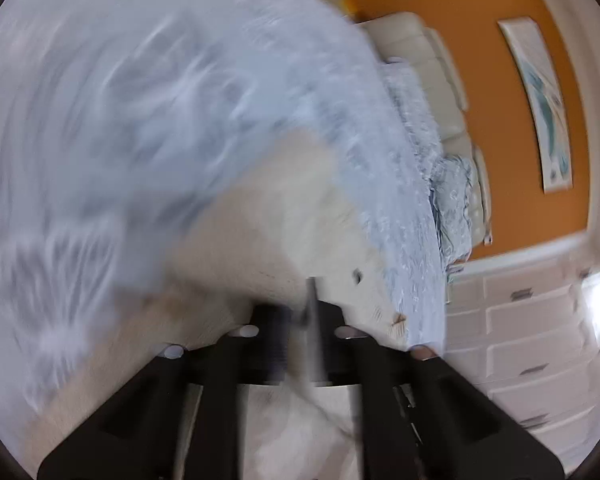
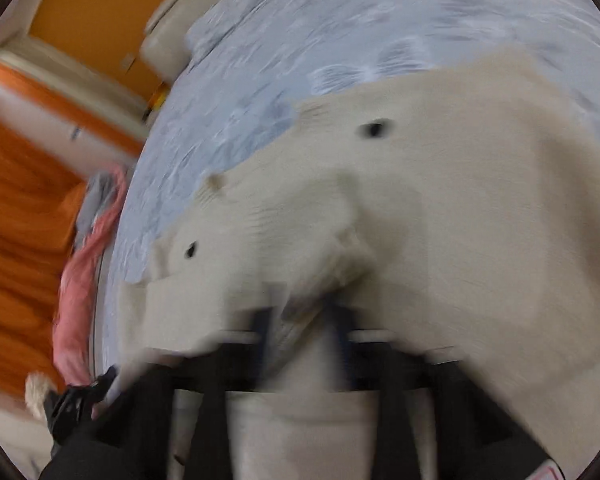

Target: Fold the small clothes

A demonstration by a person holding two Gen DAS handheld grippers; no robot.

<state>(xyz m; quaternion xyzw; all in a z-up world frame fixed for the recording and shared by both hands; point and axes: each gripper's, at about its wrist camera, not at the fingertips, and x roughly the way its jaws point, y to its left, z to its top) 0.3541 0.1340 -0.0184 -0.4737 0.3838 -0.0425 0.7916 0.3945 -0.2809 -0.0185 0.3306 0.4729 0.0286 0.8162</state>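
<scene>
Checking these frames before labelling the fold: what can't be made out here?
- Left wrist view: bedspread pattern smeared by motion blur.
- Left gripper tips blurred; what they pinch unclear.
- Right wrist view: cream garment covers right gripper tips.
- Pink cloth blurred, unidentifiable.

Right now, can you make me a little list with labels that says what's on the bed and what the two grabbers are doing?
surface: bed with a pale blue patterned cover
garment: cream fuzzy garment with small dark dots, lying on the cover
left gripper: shut, at the garment's edge; grip on it too blurred to tell
right gripper: shut on a bunched bit of the garment
bed edge: pink cloth hanging
background: orange wall, white headboard
picture quality: blurred
</scene>
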